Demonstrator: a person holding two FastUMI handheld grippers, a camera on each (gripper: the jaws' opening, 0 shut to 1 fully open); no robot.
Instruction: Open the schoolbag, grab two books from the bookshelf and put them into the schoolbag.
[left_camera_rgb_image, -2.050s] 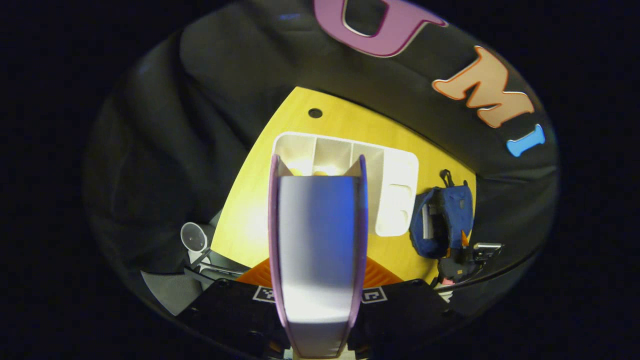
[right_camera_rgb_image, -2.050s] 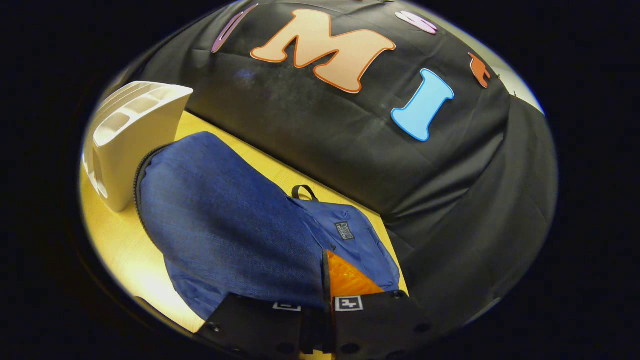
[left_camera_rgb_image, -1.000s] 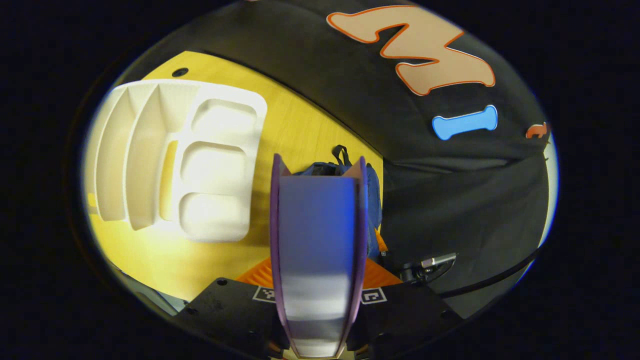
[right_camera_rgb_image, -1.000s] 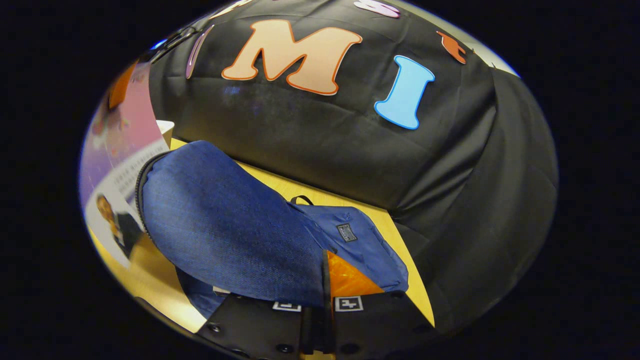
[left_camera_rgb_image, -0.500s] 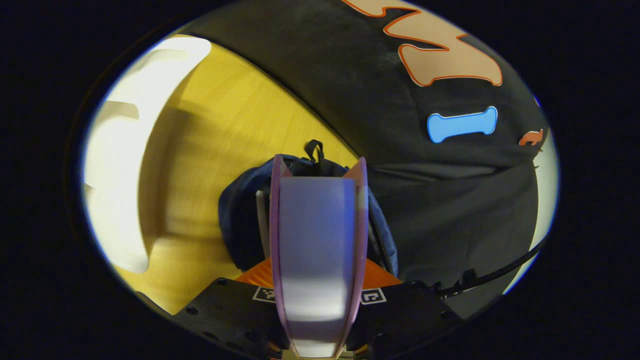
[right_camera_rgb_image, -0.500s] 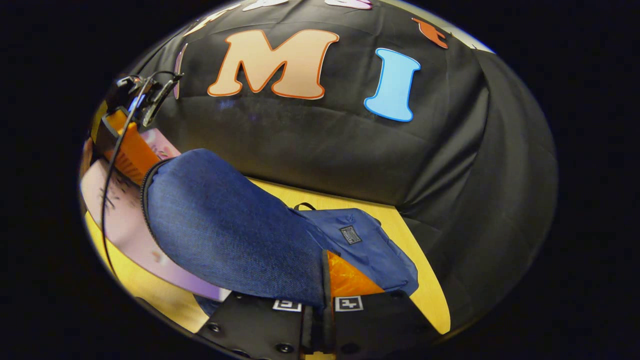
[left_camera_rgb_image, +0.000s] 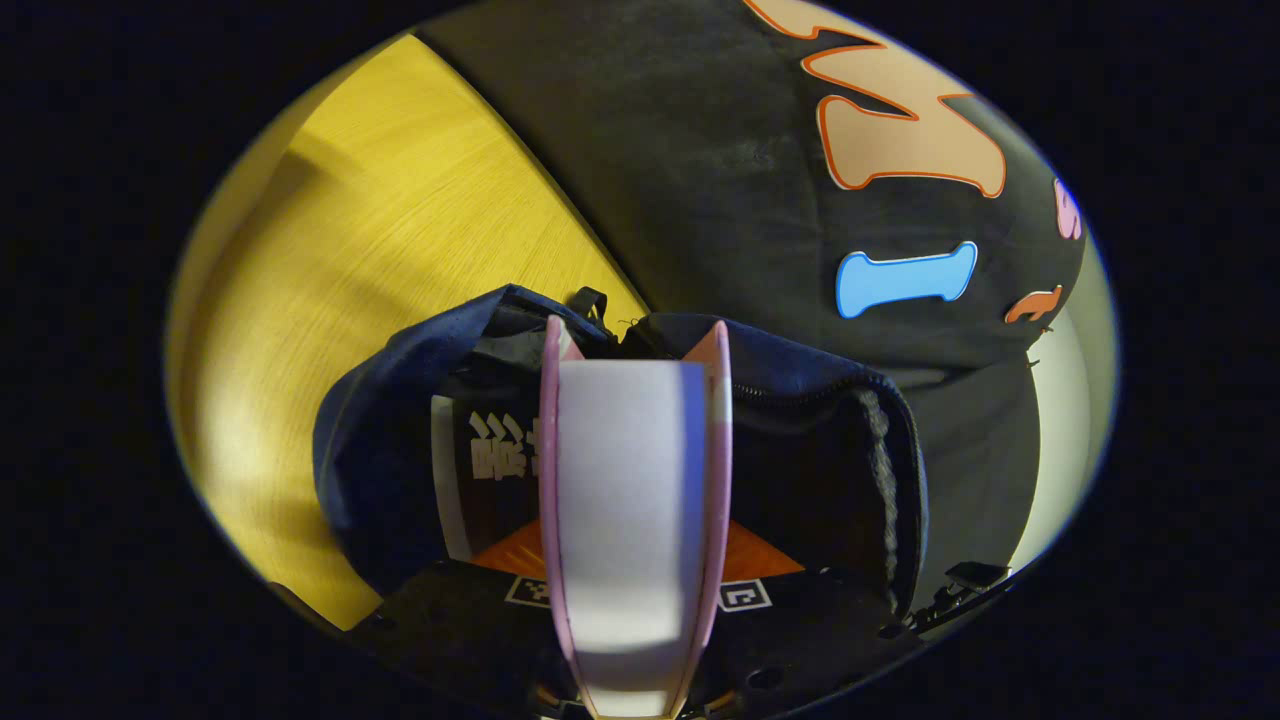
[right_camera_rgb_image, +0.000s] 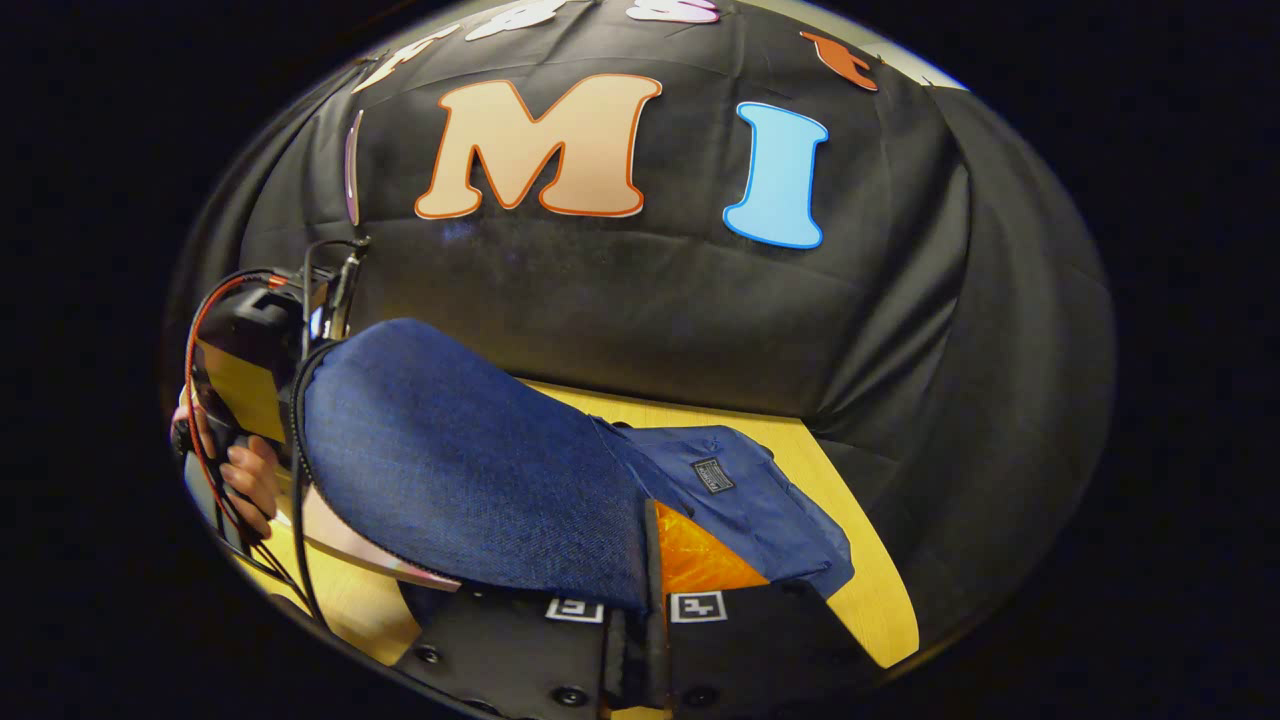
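The blue schoolbag lies on the yellow table with its mouth wide open in the left gripper view. My left gripper is shut on a purple-covered book, page edge facing me, its far end inside the bag's mouth. Another book with white characters stands inside the bag, left of mine. In the right gripper view my right gripper is shut on the bag's blue flap and holds it raised. The book's corner shows under that flap, with the left gripper and a hand behind.
The yellow wooden table stretches to the left of the bag, and a strip of it lies to the bag's right. Black cloth wall stands close behind the bag. Red and black cables hang from the left gripper.
My left gripper carried the book from above the white bookshelf rightward and down into the bag's mouth; the shelf slid out of view. The right gripper kept the flap lifted.
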